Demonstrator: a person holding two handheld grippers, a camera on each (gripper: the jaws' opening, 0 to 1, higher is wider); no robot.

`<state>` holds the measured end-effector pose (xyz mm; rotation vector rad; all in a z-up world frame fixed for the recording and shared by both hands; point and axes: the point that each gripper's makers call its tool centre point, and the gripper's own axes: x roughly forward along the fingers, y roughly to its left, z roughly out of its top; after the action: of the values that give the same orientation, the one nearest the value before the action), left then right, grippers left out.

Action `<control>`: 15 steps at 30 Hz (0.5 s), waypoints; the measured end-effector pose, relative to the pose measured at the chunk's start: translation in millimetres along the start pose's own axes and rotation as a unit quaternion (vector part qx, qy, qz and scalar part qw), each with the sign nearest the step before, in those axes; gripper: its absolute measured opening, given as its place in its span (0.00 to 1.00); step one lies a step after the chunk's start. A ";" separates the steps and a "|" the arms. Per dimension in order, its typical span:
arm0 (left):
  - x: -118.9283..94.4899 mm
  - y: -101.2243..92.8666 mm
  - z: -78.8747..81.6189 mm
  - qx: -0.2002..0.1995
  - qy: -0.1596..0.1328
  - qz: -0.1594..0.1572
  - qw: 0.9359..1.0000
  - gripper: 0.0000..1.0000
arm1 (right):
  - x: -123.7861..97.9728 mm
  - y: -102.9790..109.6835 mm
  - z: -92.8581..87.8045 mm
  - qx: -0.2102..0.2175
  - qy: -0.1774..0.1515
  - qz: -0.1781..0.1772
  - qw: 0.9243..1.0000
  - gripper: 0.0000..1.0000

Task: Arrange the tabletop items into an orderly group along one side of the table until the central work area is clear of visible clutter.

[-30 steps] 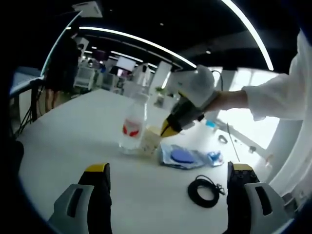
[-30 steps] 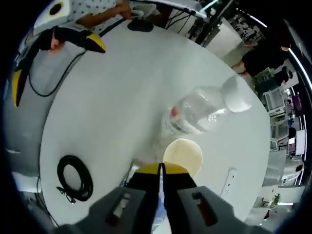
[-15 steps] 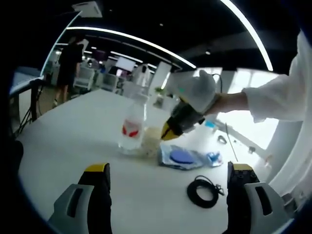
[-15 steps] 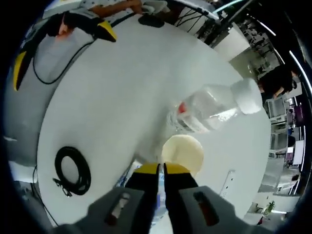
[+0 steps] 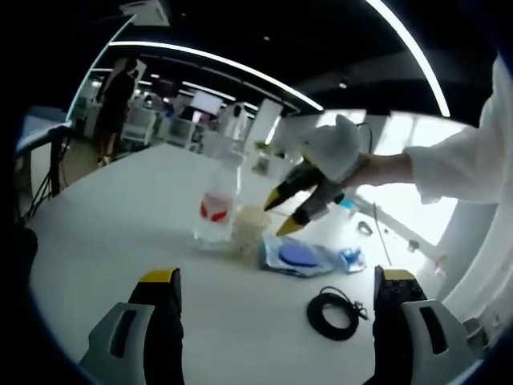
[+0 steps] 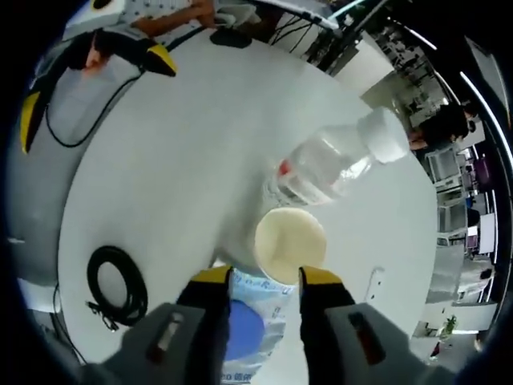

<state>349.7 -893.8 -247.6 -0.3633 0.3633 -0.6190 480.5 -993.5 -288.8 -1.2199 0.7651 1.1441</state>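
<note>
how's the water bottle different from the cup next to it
The water bottle is clear plastic, capped white, with a red label; the cup is pale cream and opaque. The bottle is closed by its cap, while the cup is open-topped. In the left gripper view the bottle stands much taller than the cup. Both stand upright, side by side on the white table.

On the table (image 6: 184,152), a water bottle (image 6: 329,164) stands just beside a cup (image 6: 290,245), and a plastic packet (image 6: 244,329) lies next to the cup on the side away from the bottle. A coiled cable (image 6: 118,285) lies on the table apart from the packet, nearer the table edge. In the left gripper view the bottle (image 5: 218,204) stands left of the cup (image 5: 250,224), the packet (image 5: 309,258) right of it, the cable (image 5: 335,314) nearer than the packet
</note>
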 end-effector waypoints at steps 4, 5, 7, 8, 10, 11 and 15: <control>-0.4 1.2 -2.4 0.001 0.006 0.002 1.000 0.96 | -1.2 1.5 1.9 0.011 -0.013 -0.005 1.000 0.37; -0.6 1.2 -2.3 0.001 0.006 0.002 1.000 0.96 | -1.5 2.0 1.9 0.017 -0.015 -0.006 1.000 0.38; -0.8 1.4 -2.9 0.000 0.007 0.002 1.000 0.96 | -1.9 2.4 1.7 0.023 -0.019 -0.008 1.000 0.40; -0.8 1.6 -3.8 0.000 0.009 0.003 1.000 0.96 | -2.2 2.5 1.6 0.026 -0.020 -0.009 0.999 0.42; -0.5 1.8 -5.3 0.001 0.010 0.003 1.000 0.96 | -3.9 2.0 0.5 0.034 -0.025 -0.013 0.999 0.45; -0.4 1.5 -5.8 0.001 0.011 0.003 1.000 0.96 | -4.6 1.6 0.0 0.037 -0.027 -0.015 0.999 0.46; 0.6 1.4 -8.8 0.002 0.018 0.003 1.000 0.96 | -8.1 1.0 -2.9 0.061 -0.041 -0.021 0.997 0.50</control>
<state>347.0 -895.0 -256.0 -0.3467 0.3975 -0.6218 477.6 -998.4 -282.3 -1.0758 0.7338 1.0900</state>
